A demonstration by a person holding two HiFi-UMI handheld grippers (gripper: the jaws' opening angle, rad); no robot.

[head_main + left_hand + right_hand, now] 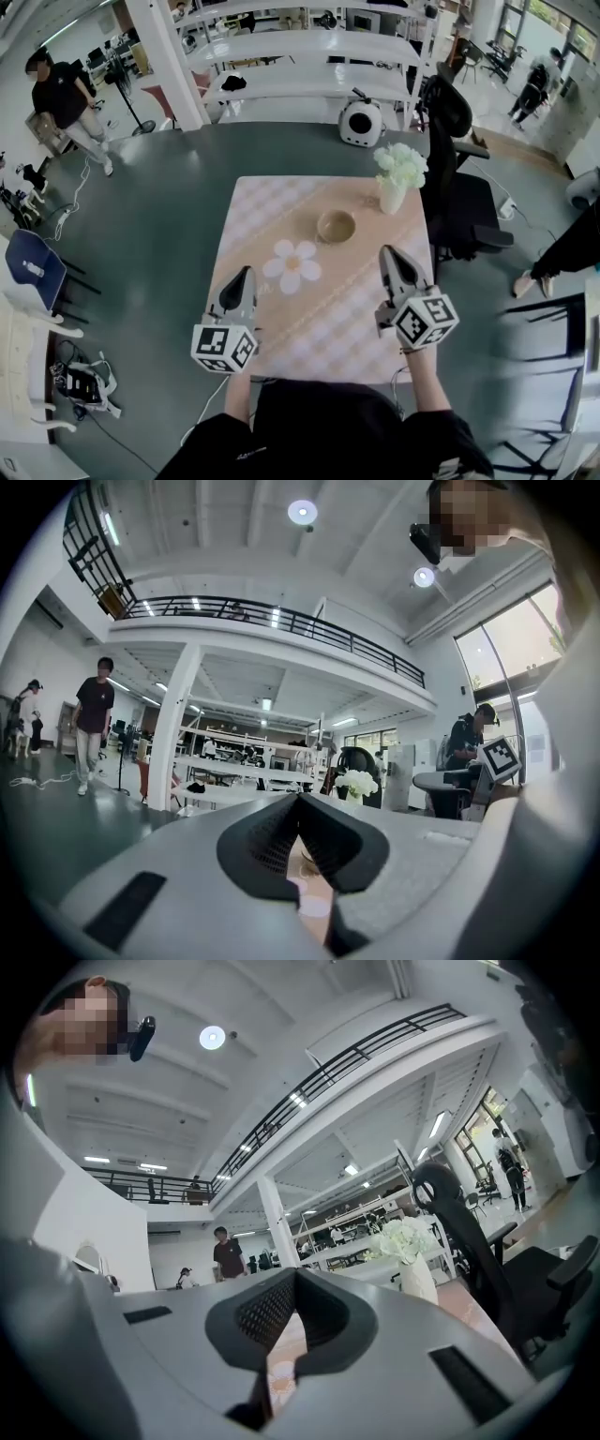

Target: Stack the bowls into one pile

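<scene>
**Holding both tools shut, clear of the bowls**

Hovering over the near half of the table (pixel 258 211), the left gripper (pixel 246 273) and the right gripper (pixel 387 251) point away from the person, one on either side. Nothing is between the jaws of either. In each gripper's own view the two dark pads meet at the tip (the left gripper view and the right gripper view look alike in this). So both tools are closed and empty.

That reads as a rest pose rather than a reach. Neither tip is close to the bowls (pixel 337 226), which sit as one brown stack towards the far side of the table, well apart from both tools. How many bowls are nested there cannot be told from above. No other bowl shows on the cloth, so the piling looks done, or close to it.

The stack stands just beyond a white flower-shaped mat (pixel 292 265). It is near a white vase (pixel 392 195) of pale flowers at the far right, without touching it.

A pink-and-cream checked cloth (pixel 328 337) lies flat over the table top. Around it is a dark grey-green floor (pixel 159 216), with white shelves (pixel 309 47) beyond. A black office chair (pixel 464 202) stands to the right, and a person (pixel 61 94) is walking at the far left of a large, bright hall.
</scene>
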